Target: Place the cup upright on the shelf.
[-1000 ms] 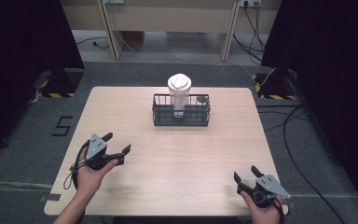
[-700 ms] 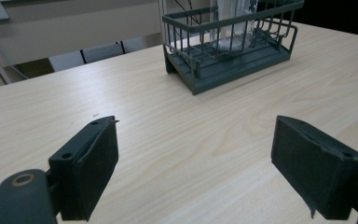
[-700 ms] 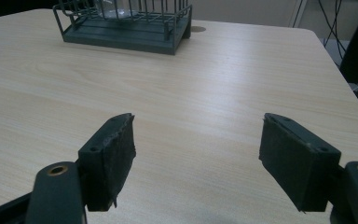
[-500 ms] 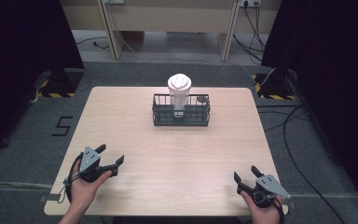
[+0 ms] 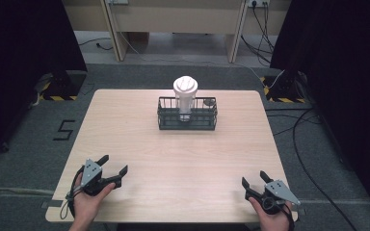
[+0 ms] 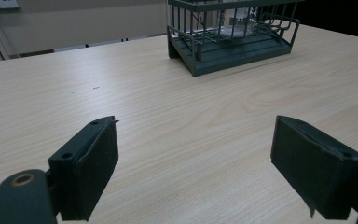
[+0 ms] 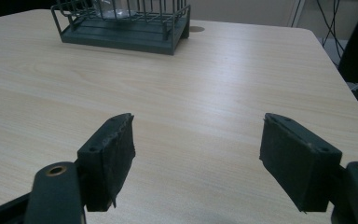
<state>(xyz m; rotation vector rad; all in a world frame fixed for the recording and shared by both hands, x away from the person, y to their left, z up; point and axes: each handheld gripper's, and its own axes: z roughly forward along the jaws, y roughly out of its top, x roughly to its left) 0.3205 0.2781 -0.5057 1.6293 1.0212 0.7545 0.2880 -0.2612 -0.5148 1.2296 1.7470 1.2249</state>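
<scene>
White lidded cup [image 5: 185, 94] of paper or plastic stands upright inside a dark green wire basket [image 5: 187, 115], in its left half, and the basket sits on the pale wooden desk [image 5: 183, 159] near the middle of the far edge. Seen from the left gripper view, the basket [image 6: 230, 35] shows a clear, glassy base behind its bars; the right gripper view catches the same rack [image 7: 123, 25] from the other side, with a small round dark mark on the desk just past its corner.

Judging by how things lie, either the cup is already stowed and the work is finished, or nothing has yet begun (the pictures alone do not settle which). Nothing else lies on the desk to be put away, and both tools rest well apart from the basket, so I would lean towards a resting pose at one end of the job.

Left gripper [image 5: 112, 169] sits by the near left corner of the desk, its jaws spread wide with bare wood between them, gripping nothing. Right gripper [image 5: 252, 178] sits by the near right corner, likewise wide apart and empty, its pads [image 7: 114, 156] hovering just over the surface.
</scene>
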